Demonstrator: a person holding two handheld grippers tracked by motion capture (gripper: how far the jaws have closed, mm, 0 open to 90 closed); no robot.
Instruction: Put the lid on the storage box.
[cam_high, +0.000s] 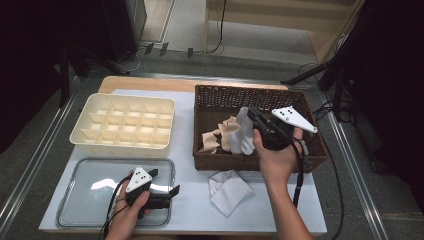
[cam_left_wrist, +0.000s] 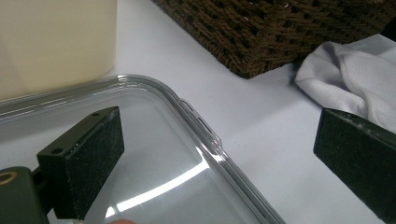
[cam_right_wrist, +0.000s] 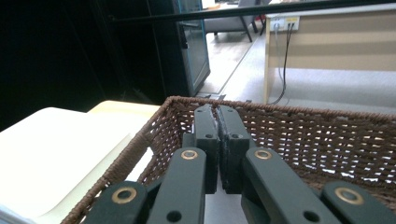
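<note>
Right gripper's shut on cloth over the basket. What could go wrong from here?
1. The right gripper pinches the white cloth only at an edge; it may slip back into the wicker basket.
2. The beige cloth touches it and may get dragged along.
3. The left gripper sits open over the clear tray; a bump could shift it.

High view looks down on the whole table (cam_high: 190, 210); both gripper views sit low, sharing the wicker basket (cam_left_wrist: 280, 32).
</note>
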